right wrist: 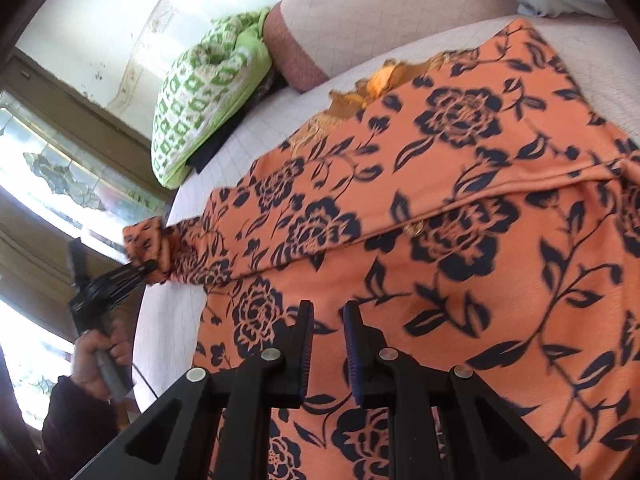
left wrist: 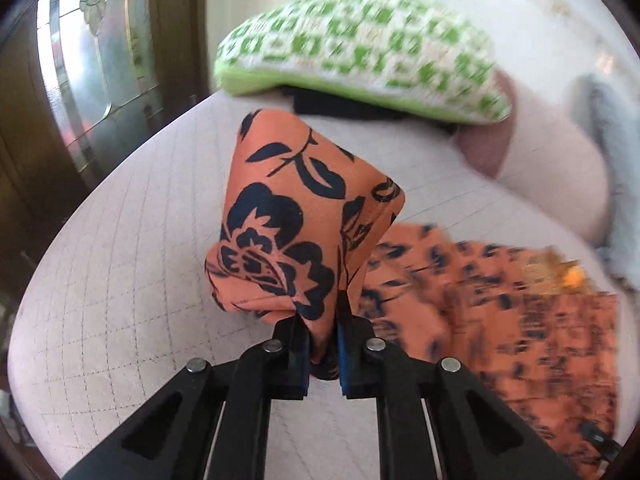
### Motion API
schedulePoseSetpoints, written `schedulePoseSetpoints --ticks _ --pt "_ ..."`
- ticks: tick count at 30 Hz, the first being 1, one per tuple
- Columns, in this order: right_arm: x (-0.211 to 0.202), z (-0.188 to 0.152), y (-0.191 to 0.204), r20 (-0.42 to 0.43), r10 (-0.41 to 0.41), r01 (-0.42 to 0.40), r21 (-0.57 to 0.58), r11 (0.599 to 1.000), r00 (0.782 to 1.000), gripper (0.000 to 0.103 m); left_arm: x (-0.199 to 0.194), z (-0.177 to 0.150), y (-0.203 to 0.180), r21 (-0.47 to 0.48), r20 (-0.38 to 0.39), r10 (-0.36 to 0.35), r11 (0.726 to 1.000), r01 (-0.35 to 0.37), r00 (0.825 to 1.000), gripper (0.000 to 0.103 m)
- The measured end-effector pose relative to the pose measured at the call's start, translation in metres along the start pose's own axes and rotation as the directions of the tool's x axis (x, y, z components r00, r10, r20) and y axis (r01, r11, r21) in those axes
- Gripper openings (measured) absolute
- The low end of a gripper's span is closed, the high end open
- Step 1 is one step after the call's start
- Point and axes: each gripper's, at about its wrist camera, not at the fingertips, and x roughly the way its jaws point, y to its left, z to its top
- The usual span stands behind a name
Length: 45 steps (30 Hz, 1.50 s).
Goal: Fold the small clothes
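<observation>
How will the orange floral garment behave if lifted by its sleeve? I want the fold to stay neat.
Probably floppy: the sleeve pinched in the left gripper bunches and droops. The orange floral garment looks thin and light, lying flat on the quilted cover, so its body would likely trail and drag. Its creases suggest it shifts easily.

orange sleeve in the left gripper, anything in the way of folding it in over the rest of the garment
Nothing visible does. The left gripper is shut on the sleeve, and the garment lies flat on the quilted cushion. The green pillow sits behind, clear of the path. The right gripper hovers over the garment's body, holding nothing.
</observation>
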Motion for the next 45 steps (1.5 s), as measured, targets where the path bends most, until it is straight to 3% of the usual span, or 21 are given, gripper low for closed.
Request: schedulePoseSetpoints --ticks 4,8,11,15,19,20,22,26,27,28,30,31,33,35,37,38,41,45 --pt "-0.014 0.009 -0.013 0.047 -0.009 0.007 0.043 0.999 0.999 0.018 -0.047 0.016 -0.031 0.063 0.031 -0.094 0.994 0.092 0.995 0.01" --pt "-0.035 0.024 -0.037 0.127 -0.035 0.021 0.112 0.993 0.991 0.018 -0.084 0.033 -0.085 0.146 0.017 -0.229 0.963 0.225 0.973 0.01" --pt "-0.05 0.034 -0.062 0.175 -0.06 0.027 0.187 0.982 0.983 0.018 -0.107 0.036 -0.148 0.237 -0.016 -0.322 0.919 0.316 0.947 0.01" --pt "-0.072 0.044 -0.09 0.231 -0.091 0.026 0.27 0.962 0.969 0.018 -0.123 0.033 -0.241 0.339 -0.075 -0.441 0.832 0.439 0.894 0.011" --pt "-0.091 0.055 -0.11 0.276 -0.125 0.039 0.298 0.954 0.953 0.018 -0.105 0.02 -0.324 0.367 -0.164 -0.481 0.781 0.506 0.861 0.013" --pt "-0.095 0.056 -0.116 0.281 -0.132 0.039 0.312 0.949 0.951 0.018 -0.097 0.014 -0.341 0.364 -0.194 -0.485 0.771 0.522 0.853 0.017" --pt "-0.099 0.061 -0.128 0.275 -0.125 0.023 0.347 0.937 0.953 0.018 -0.08 0.003 -0.369 0.351 -0.292 -0.495 0.74 0.573 0.818 0.041" --pt "-0.104 0.068 -0.137 0.267 -0.149 0.041 0.37 0.928 0.952 0.018 -0.08 -0.004 -0.376 0.344 -0.326 -0.553 0.686 0.641 0.767 0.053" --pt "-0.105 0.066 -0.134 0.271 -0.158 0.053 0.358 0.932 0.95 0.018 -0.082 -0.003 -0.369 0.353 -0.309 -0.564 0.68 0.642 0.766 0.062" --pt "-0.106 0.067 -0.131 0.274 -0.164 0.064 0.342 0.937 0.948 0.018 -0.087 0.0 -0.358 0.37 -0.276 -0.558 0.69 0.622 0.783 0.07" --pt "-0.103 0.071 -0.124 0.271 -0.148 0.057 0.317 0.947 0.951 0.018 -0.094 0.005 -0.33 0.388 -0.211 -0.522 0.732 0.561 0.827 0.074" --pt "-0.102 0.072 -0.123 0.268 -0.124 0.035 0.314 0.949 0.955 0.018 -0.092 0.01 -0.32 0.38 -0.197 -0.507 0.749 0.542 0.839 0.074" --pt "-0.097 0.075 -0.123 0.263 -0.079 -0.01 0.322 0.947 0.961 0.018 -0.081 0.015 -0.281 0.341 -0.175 -0.461 0.8 0.493 0.87 0.074" --pt "-0.093 0.08 -0.118 0.257 -0.076 -0.006 0.306 0.952 0.963 0.019 -0.068 0.014 -0.244 0.303 -0.144 -0.386 0.859 0.412 0.911 0.074" --pt "-0.083 0.09 -0.107 0.232 -0.067 0.007 0.251 0.968 0.97 0.019 -0.048 0.01 -0.203 0.258 -0.12 -0.261 0.923 0.284 0.958 0.074" --pt "-0.076 0.095 -0.101 0.21 -0.051 0.002 0.229 0.973 0.976 0.019 -0.036 0.007 -0.187 0.234 -0.126 -0.202 0.945 0.227 0.971 0.074" --pt "-0.054 0.105 -0.092 0.163 0.0 -0.036 0.217 0.975 0.987 0.019 -0.004 -0.003 -0.149 0.169 -0.172 -0.089 0.978 0.118 0.981 0.074" --pt "-0.025 0.123 -0.078 0.15 -0.03 0.003 0.176 0.984 0.988 0.019 0.03 -0.017 -0.137 0.153 -0.242 -0.05 0.984 0.089 0.969 0.074"
